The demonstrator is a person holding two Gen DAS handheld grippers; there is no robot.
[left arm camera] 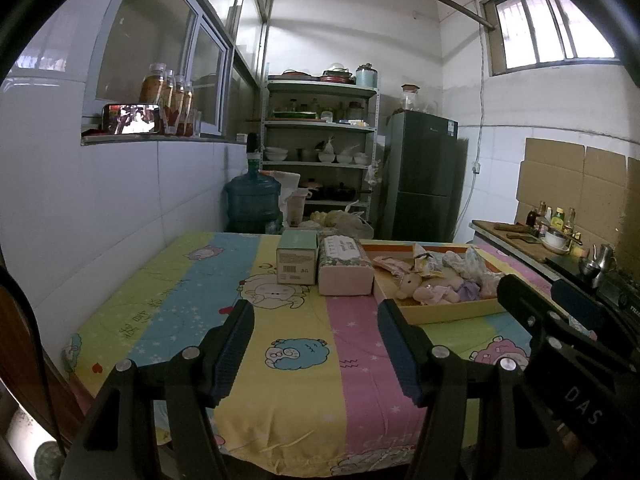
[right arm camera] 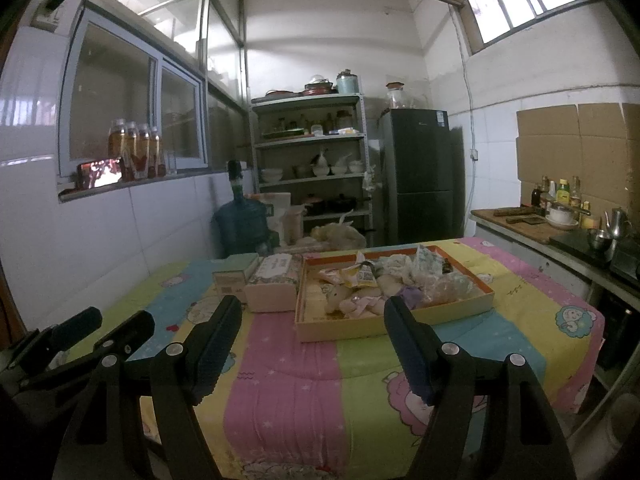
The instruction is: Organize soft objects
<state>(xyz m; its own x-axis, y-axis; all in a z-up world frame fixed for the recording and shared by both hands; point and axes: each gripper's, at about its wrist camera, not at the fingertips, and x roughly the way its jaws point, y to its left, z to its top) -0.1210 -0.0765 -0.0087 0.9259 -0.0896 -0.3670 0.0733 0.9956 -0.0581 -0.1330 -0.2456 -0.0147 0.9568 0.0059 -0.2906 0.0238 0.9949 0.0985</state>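
Risk we judge likeliest: the soft items are heaped in the tray point(right arm camera: 460, 312) at frame centre, so a pinch at the plush point(right arm camera: 352, 300) could snag a neighbouring packet point(right arm camera: 362, 274) and drag it out, or shove the light tray across the cloth point(right arm camera: 280, 380). Both the left gripper point(left arm camera: 316, 344) and the right gripper point(right arm camera: 314, 340) hover spread wide and empty, low in frame, short of the tray. Plush lies on its side, long axis roughly left-right, head toward frame left.

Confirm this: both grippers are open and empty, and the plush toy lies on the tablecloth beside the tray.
Not quite. The left gripper and right gripper are open and empty, but the plush toy lies inside the tray, not beside it. The right wrist view shows this.
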